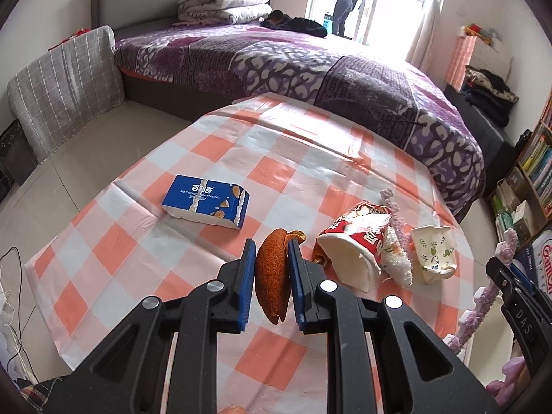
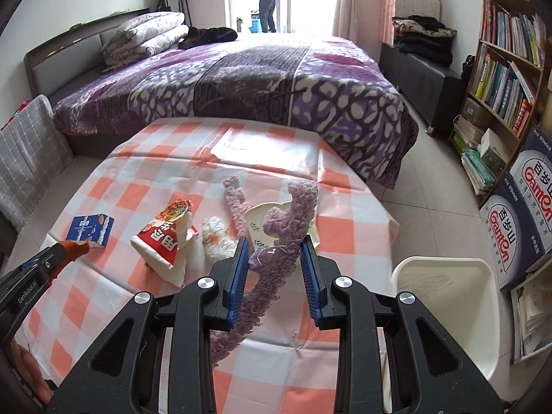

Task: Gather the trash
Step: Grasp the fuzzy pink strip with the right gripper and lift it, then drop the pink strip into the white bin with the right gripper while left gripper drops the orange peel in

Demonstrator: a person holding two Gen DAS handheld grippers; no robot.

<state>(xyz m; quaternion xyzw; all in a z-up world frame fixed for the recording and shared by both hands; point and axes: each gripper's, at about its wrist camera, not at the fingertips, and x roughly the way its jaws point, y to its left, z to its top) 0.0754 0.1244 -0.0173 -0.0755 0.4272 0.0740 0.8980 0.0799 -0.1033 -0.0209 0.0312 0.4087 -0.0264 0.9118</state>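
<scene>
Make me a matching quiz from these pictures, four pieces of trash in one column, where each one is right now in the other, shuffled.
Things:
1. orange peel
2. purple fuzzy strip
3. blue biscuit box
4. red snack cup

Places:
A. lying flat on the checked tablecloth, apart from the other trash
B. clamped in the left tool
C. on its side beside the white floral paper cup
D. between the pads of the right tool

Pairs: 1-B, 2-D, 3-A, 4-C

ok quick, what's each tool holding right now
left tool: shut on the orange peel.
right tool: shut on the purple fuzzy strand.
</scene>
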